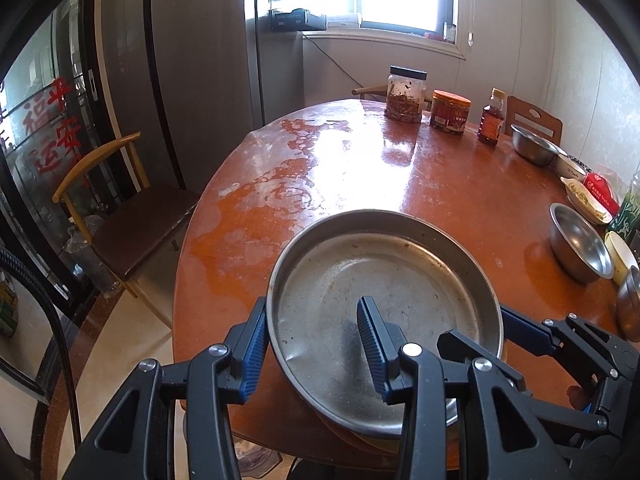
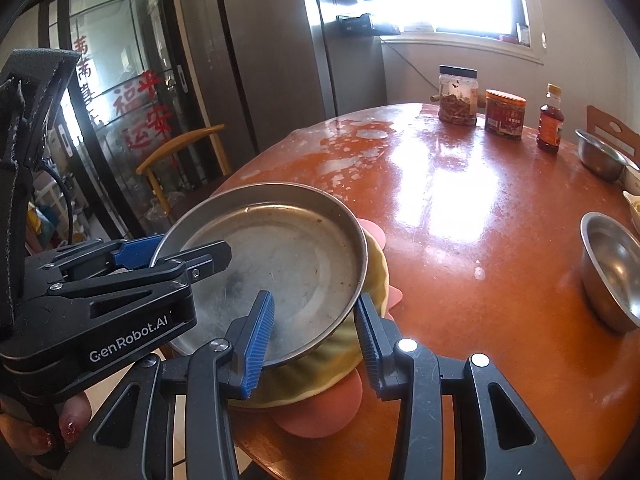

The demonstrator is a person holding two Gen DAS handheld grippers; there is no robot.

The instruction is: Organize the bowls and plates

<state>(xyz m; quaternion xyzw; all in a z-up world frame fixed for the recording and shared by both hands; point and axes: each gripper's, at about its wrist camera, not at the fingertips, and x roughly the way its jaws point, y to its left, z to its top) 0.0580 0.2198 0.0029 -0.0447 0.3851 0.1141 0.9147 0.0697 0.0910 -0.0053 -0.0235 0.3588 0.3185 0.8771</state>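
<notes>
At the bottom centre of both views, a steel plate [image 1: 384,304] sits on a yellow plate [image 2: 372,280] and a pink plate [image 2: 320,412], a stack already begun at the table [image 1: 460,200] edge. The left gripper [image 1: 316,344] and right gripper [image 2: 316,340] each straddle its rim, jaws apart, not clamped. Toward the right edge, two steel bowls [image 1: 580,244] [image 1: 534,146] and small white dishes lie unstacked, so most sorting appears left.

Left gripper [image 1: 314,354] jaws parted, one finger each side of rim. Right gripper [image 2: 316,346] likewise parted, straddling opposite rim.
</notes>
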